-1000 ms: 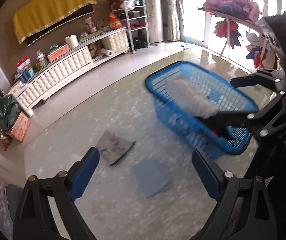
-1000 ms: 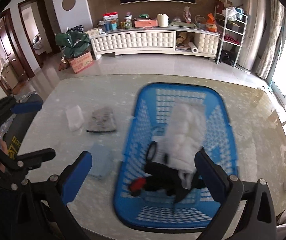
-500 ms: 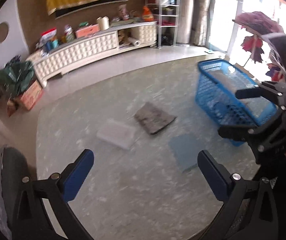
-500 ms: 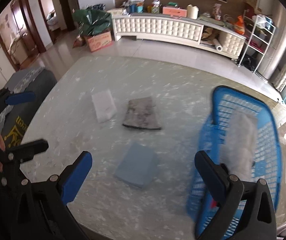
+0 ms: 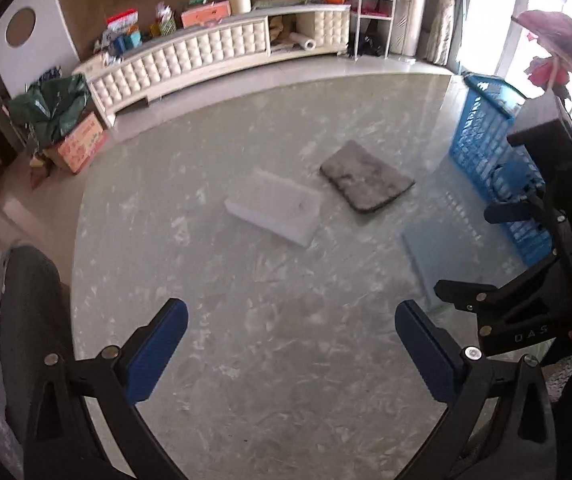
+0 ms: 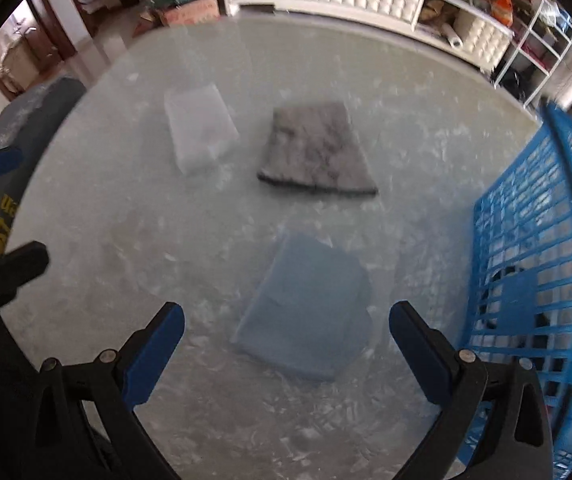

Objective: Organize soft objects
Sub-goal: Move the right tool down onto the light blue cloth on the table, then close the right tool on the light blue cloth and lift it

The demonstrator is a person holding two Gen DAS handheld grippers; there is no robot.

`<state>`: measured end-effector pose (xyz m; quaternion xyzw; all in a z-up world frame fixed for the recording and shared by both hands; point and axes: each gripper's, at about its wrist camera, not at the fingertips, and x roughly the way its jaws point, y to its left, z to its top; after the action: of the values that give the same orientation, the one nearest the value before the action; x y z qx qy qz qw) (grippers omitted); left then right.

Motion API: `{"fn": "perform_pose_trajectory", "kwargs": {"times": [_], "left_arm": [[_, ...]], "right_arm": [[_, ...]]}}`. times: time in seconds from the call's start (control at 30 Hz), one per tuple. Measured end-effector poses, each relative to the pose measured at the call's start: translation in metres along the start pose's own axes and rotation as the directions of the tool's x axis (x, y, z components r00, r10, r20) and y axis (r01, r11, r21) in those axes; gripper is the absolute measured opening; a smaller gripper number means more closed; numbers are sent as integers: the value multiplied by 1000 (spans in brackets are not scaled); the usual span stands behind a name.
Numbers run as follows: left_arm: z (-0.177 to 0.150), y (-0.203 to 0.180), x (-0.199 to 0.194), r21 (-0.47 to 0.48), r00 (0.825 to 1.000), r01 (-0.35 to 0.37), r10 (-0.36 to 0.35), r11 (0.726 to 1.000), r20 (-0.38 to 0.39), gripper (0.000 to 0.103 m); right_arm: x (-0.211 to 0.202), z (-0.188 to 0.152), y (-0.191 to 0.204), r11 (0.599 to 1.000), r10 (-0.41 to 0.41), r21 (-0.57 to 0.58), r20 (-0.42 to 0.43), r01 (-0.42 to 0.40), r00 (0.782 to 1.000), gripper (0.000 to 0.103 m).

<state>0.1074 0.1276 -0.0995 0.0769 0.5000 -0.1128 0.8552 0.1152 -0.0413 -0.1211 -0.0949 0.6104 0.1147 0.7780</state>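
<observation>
Three folded cloths lie on the marble table (image 5: 245, 360): a white one (image 5: 275, 208), (image 6: 199, 128), a grey one (image 5: 366, 176), (image 6: 318, 150) and a light blue one (image 5: 436, 248), (image 6: 310, 312). A blue basket (image 5: 498, 148), (image 6: 538, 264) stands at the right with dark items inside. My left gripper (image 5: 292, 346) is open and empty above the near table. My right gripper (image 6: 286, 344) is open and empty, just in front of the blue cloth; it also shows in the left wrist view (image 5: 526, 248).
A grey chair back (image 5: 29, 320) stands at the table's left edge. A long white cabinet (image 5: 213, 56) with clutter on top runs along the far wall. A clothes rack (image 5: 558, 36) stands beyond the basket at the right.
Both grippers have swung left, away from the basket, toward the three cloths. The right gripper has come down close over the blue cloth. Both stay open.
</observation>
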Motion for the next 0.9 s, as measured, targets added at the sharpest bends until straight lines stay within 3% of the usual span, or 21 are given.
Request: {"fn": "perform_pose_trajectory", "kwargs": {"times": [0.2,0.3,0.43,0.53,0.7,0.8,0.9], "left_arm": [[2,15,17,-71,998,40,-43,997,-46,103],[5,19,20,-86,999,28,-31,996,-33,103],[6,25,23,-104,999,13,-17,994,-32,103],[7,27,28,-114,998,36,-42,993,-51,103],[9,27,34,-112,996,41,-49,993,-76,103],[11,29,35,-124,995,67,-76,990,-70,103],[14,29,32,-114,998,32,-38,993,-49,103]], "right_arm": [[30,0,-14,998,7,56,-64,-4,998,103],[40,0,-21,997,15,74,-85,-8,996,102],[50,0,-27,995,26,97,-97,-16,995,82],[50,0,-27,996,16,91,-90,-7,996,81],[48,-2,-21,999,-3,44,-67,6,998,66],[45,-14,-7,1000,4,25,-53,-2,999,52],[42,-18,3,1000,16,-3,-36,-17,999,37]]}}
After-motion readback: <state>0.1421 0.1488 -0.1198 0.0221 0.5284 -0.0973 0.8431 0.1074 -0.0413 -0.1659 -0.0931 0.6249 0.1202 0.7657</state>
